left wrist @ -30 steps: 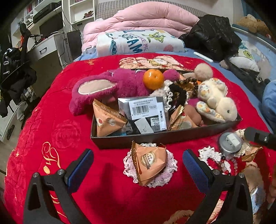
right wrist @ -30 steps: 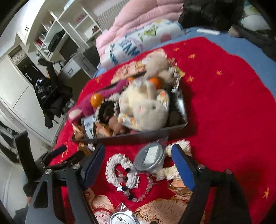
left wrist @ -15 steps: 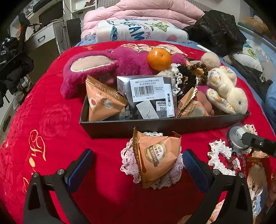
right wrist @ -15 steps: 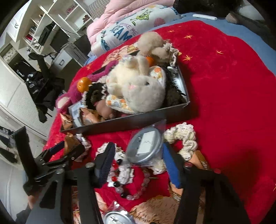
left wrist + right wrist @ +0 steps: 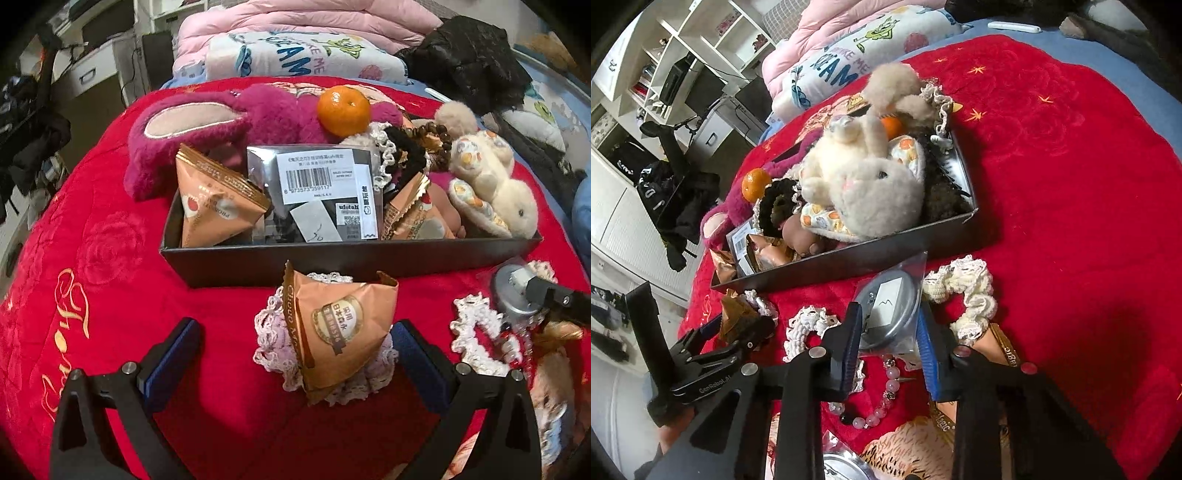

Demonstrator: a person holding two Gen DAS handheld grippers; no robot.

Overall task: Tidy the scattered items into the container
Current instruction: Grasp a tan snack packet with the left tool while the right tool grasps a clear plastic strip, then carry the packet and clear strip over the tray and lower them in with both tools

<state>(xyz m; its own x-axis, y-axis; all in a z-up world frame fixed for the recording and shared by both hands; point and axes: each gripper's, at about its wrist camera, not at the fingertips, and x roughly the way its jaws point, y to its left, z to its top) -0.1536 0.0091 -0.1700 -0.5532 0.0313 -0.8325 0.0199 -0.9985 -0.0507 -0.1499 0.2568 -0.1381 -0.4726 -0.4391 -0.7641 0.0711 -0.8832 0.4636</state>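
My right claw [image 5: 886,332] points steeply down at the red blanket [image 5: 1071,184], just near of the box [image 5: 886,254]. Its jaws have just been closing and now stand narrow, with the bagged tin [image 5: 888,314] between the pads [image 5: 849,332]; both pads look to be against the bag, so I take it as gripped. The tin lies on the blanket, close to the box's near wall, between a white lace tie [image 5: 809,328] on its left and a cream scrunchie [image 5: 967,291] on its right.

My left claw [image 5: 295,347] also tilts down, jaws wide. An orange packet [image 5: 338,328] stands between them on a lace scrunchie [image 5: 277,332], the right pad [image 5: 413,350] just beside it, the left pad well apart. The box [image 5: 351,262] lies just beyond, already full of plush toys, packets and an orange [image 5: 343,110].
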